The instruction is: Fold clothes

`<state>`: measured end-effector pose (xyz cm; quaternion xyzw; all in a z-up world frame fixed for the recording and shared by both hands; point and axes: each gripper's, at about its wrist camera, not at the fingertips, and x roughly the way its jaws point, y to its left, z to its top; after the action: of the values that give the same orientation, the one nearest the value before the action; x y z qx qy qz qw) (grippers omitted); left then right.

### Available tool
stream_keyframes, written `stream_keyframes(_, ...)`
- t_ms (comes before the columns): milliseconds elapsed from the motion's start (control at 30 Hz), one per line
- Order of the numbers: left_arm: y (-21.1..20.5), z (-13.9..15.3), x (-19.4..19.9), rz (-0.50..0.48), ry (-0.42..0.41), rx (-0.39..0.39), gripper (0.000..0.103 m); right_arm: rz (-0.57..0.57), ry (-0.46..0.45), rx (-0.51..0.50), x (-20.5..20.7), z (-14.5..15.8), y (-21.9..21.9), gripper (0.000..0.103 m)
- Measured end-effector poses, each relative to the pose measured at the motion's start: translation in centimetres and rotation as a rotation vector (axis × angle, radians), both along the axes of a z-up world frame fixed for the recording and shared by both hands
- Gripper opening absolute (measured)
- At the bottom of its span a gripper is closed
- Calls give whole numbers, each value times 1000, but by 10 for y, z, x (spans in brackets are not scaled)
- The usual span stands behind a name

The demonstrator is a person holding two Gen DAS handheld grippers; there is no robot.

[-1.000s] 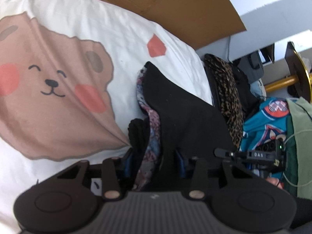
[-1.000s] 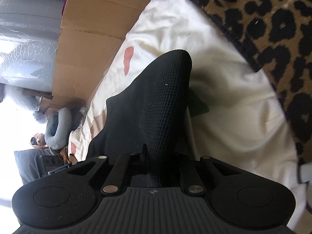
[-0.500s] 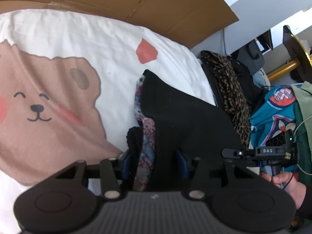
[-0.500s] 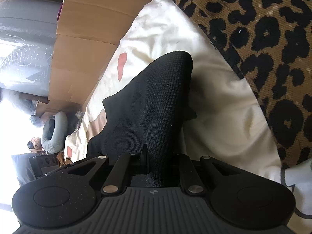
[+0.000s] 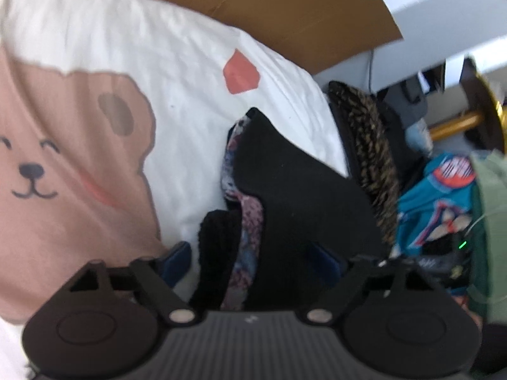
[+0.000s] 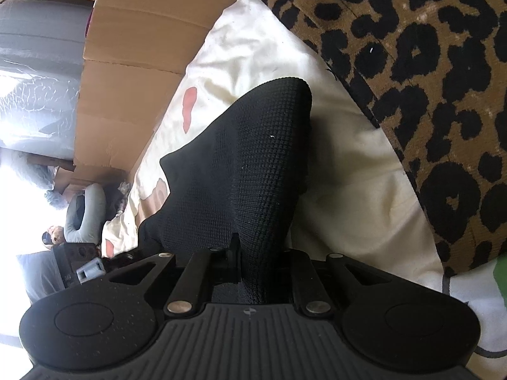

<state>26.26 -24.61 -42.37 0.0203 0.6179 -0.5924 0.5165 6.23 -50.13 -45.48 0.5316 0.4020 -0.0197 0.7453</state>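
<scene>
1. Your left tongs [image 5: 253, 258] stand spread wide — they have just been opening — and the black garment [image 5: 294, 196] with its patterned lining [image 5: 245, 247] lies between the blue pads [image 5: 176, 261] without being pressed.
2. Your right tongs [image 6: 240, 262] are pressed together, pinching a fold of the same black garment [image 6: 250, 171], which rises as a ridge ahead of them.
3. The garment lies on the bed, on a white sheet [image 5: 177, 72] printed with one bear face [image 5: 63, 158] and a red patch [image 5: 240, 71].
4. No box holds anything that you can see; flattened cardboard [image 5: 285, 3] stands along the bed's far edge.
5. Just beside the garment lies one leopard-print cloth [image 6: 421, 72], close on the right of your right tongs; in the left view a blue printed cloth [image 5: 440, 196] and a green one [image 5: 492, 221] lie beyond it.
6. A gold bar [image 5: 456, 126] stands well apart, off the bed.
</scene>
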Motion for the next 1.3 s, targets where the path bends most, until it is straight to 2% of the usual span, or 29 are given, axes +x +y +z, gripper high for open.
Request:
stream_keyframes(67,-2,-5,3,-7,59,4,93,-7,-4,8,0,-1,0,15)
stream_keyframes(167,-7,-10,5,-7,133,14,94,-37,-15,33,-1,-6,-1,29)
stream_keyframes(267,-12,-12,0,-17,141,23,87,-88,-28,76,-3,-14,-3,29)
stream_keyframes(300,-13,-11,-1,-18,129,28,82,-104,-32,90,-3,-17,-3,29)
stream_keyframes(333,-14,-12,0,-14,123,40,70,-112,-35,97,-3,-18,-2,29)
stream_keyframes(400,-15,-14,5,6,123,72,55,-118,-38,97,-2,-19,-1,29)
stream_keyframes(433,-14,-16,7,13,126,84,50,-122,-36,95,-1,-19,0,29)
stream_keyframes(500,-13,-17,10,16,130,91,46,-132,-19,84,1,-19,1,20)
stream_keyframes(600,-13,-10,4,20,86,104,42,-136,7,63,2,-17,2,12)
stream_keyframes(867,-16,11,-10,36,-39,163,37,-96,68,-72,14,8,15,9)
stream_keyframes(1100,-16,37,-24,34,-134,181,34,-63,44,-120,14,28,18,9)
stream_keyframes(1300,-14,68,-33,43,-191,168,34,-28,2,-180,14,53,23,9)
